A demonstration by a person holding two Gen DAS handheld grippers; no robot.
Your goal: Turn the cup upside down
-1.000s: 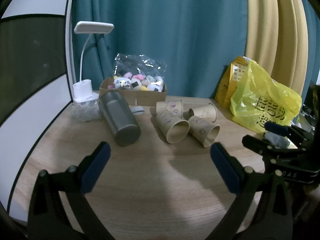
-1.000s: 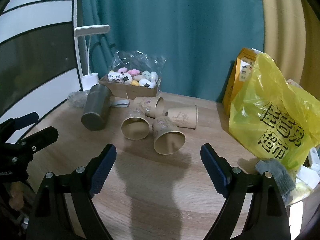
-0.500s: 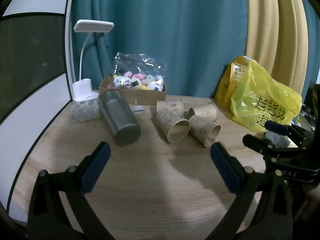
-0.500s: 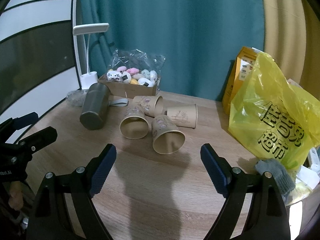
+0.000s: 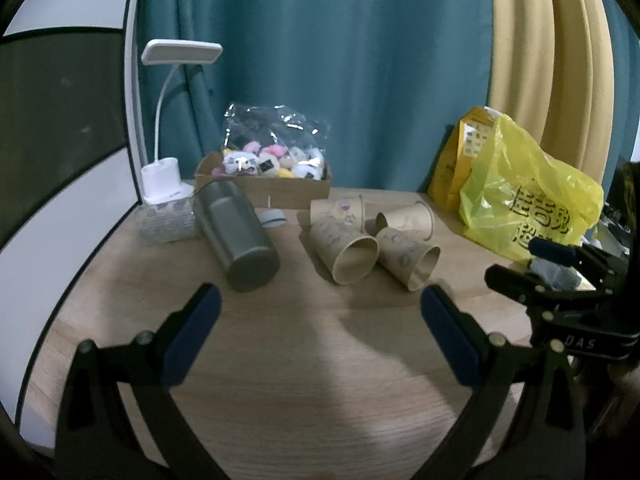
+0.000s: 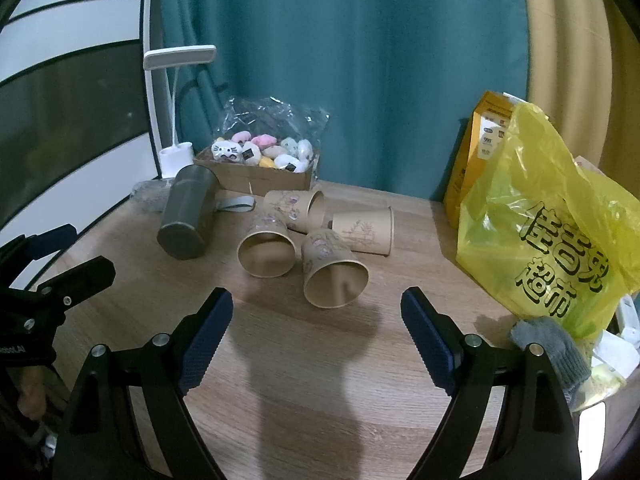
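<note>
Several brown paper cups lie on their sides in a cluster on the wooden table. In the right wrist view the nearest cup has its mouth toward me, with another cup to its left and two behind. The cluster also shows in the left wrist view, where the nearest cup lies mid-table. My left gripper is open and empty, short of the cups. My right gripper is open and empty, just in front of the nearest cup. Each gripper shows at the edge of the other's view.
A grey metal bottle lies on its side left of the cups. A cardboard box of plush toys and a white lamp stand at the back. A yellow plastic bag and a grey glove sit at the right.
Both grippers have edged slightly forward toward the cups. Both stay open. Nothing on the table has moved.
</note>
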